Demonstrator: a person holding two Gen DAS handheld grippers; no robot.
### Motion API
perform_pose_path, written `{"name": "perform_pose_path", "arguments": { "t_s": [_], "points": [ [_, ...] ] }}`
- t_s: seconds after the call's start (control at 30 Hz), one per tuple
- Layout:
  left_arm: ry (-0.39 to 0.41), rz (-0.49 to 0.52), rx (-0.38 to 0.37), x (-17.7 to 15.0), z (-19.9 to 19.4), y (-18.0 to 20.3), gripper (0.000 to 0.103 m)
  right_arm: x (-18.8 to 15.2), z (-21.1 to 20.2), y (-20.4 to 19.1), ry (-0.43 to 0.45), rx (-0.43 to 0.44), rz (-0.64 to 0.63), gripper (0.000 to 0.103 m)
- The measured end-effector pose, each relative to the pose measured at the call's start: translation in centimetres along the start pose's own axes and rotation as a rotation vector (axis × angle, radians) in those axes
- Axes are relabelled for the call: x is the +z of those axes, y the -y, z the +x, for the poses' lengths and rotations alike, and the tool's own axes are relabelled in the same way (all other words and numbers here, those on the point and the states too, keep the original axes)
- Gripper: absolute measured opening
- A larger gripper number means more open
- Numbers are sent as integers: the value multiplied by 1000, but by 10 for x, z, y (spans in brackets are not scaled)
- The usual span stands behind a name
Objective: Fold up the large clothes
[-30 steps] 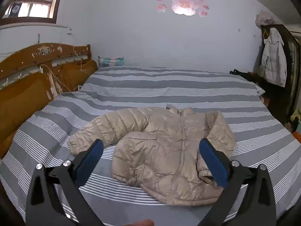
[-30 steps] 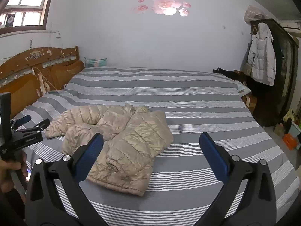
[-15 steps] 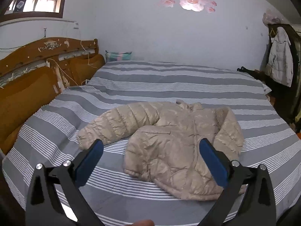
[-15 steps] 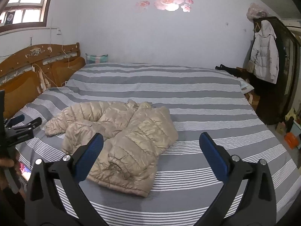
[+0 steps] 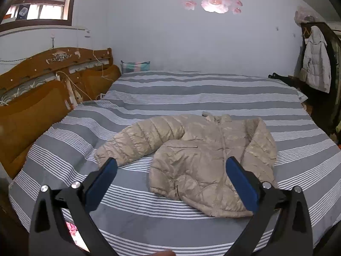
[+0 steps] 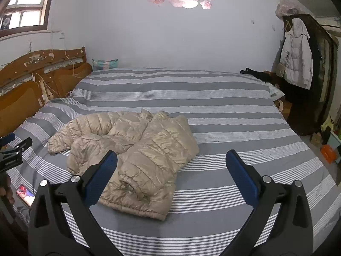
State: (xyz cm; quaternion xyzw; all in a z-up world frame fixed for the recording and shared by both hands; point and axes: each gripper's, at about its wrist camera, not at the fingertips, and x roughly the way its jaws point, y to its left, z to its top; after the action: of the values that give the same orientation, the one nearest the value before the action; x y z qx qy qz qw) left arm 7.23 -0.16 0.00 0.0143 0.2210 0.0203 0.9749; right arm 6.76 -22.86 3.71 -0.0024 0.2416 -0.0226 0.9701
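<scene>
A beige puffer jacket (image 5: pixel 198 155) lies crumpled on the grey striped bed (image 5: pixel 191 98), one sleeve stretched to the left and the other folded over its front. It also shows in the right wrist view (image 6: pixel 136 151), left of centre. My left gripper (image 5: pixel 170 170) is open and empty, held above the bed's near edge in front of the jacket. My right gripper (image 6: pixel 170 166) is open and empty, held above the near edge to the jacket's right. The left gripper's tip shows at the left edge of the right wrist view (image 6: pixel 12 149).
A wooden headboard (image 5: pixel 42 89) runs along the bed's left side. A dark wardrobe with a pale coat (image 6: pixel 296 55) hanging on it stands at the right. A phone (image 6: pixel 25 194) with a lit screen lies on the bed's near left corner. Clutter sits on the floor (image 6: pixel 328 149) at the right.
Both grippers have pulled back and drifted left, so the jacket sits further right and further away in both views. The jacket has not moved.
</scene>
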Motion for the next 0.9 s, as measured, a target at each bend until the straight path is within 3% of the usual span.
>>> {"name": "perform_pose_path", "arguments": {
  "t_s": [0.2, 0.57, 0.9],
  "points": [
    [2, -9, -1, -10, -7, -8, 102, -2, -11, 3, 13, -12, -6, 100],
    [-27, -57, -18, -21, 11, -15, 102, -6, 19, -14, -32, -35, -11, 100],
    [-30, -41, 15, -26, 32, -26, 101, -17, 38, -28, -58, -18, -33, 100]
  ]
}}
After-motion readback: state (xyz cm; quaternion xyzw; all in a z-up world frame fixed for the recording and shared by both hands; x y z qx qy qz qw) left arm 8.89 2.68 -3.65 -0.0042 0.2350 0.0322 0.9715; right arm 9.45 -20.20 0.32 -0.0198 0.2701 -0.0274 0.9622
